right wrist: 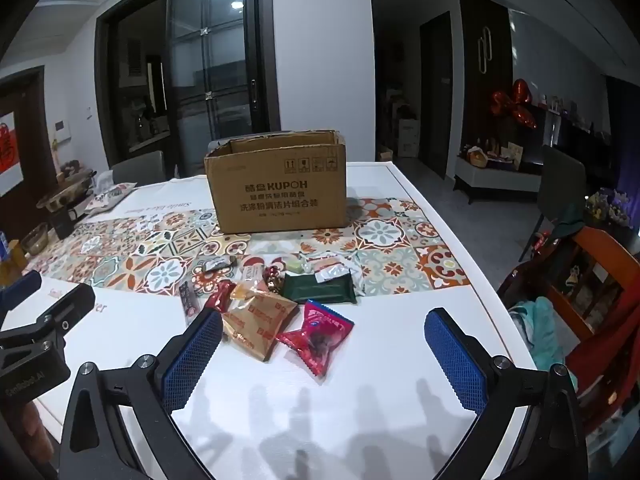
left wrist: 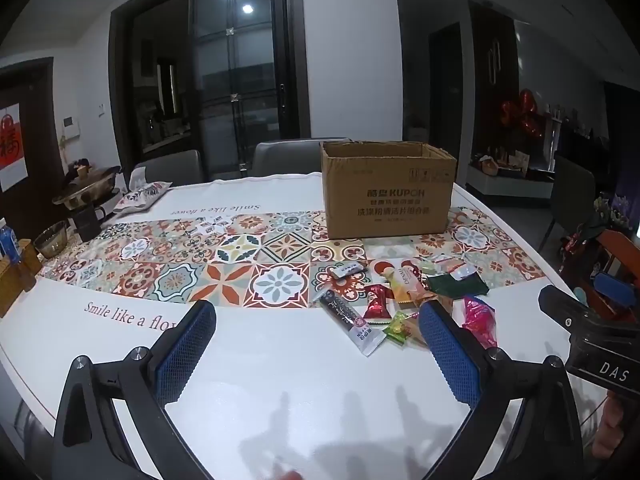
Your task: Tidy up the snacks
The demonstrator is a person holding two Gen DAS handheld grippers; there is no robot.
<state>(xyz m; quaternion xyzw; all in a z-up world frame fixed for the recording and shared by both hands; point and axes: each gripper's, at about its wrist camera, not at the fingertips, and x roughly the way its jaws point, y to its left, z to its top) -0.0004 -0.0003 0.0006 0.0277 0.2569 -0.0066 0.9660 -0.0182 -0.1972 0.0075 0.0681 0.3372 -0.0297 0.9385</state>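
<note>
The snacks lie in a loose cluster on the white desk (right wrist: pixel 400 340), where the patterned tile-print runner (left wrist: pixel 168 268) meets the bare white strip toward the near edge. A long dark bar (left wrist: pixel 349 322) in glossy wrap runs diagonally, one end on the runner and the other toward the near edge. Beside it sit a red twist-end candy (left wrist: pixel 376 300) and a small green-yellow sweet (left wrist: pixel 397 327). A flat, dark green rectangular packet (right wrist: pixel 320 289) lies crosswise. In front of it rest a crinkled tan pouch (right wrist: pixel 260 322) and a shiny pink packet (right wrist: pixel 318 334), tilted, touching each other. Behind the cluster an open brown cardboard box (right wrist: pixel 276 196) stands upright on the runner, printed side facing the cameras. The left gripper (left wrist: pixel 316 354) and right gripper (right wrist: pixel 324 354) both hover with jaws released, wide apart, holding nothing. A bowl (left wrist: pixel 51 238) and mug (left wrist: pixel 86 222) sit near the left edge.
</note>
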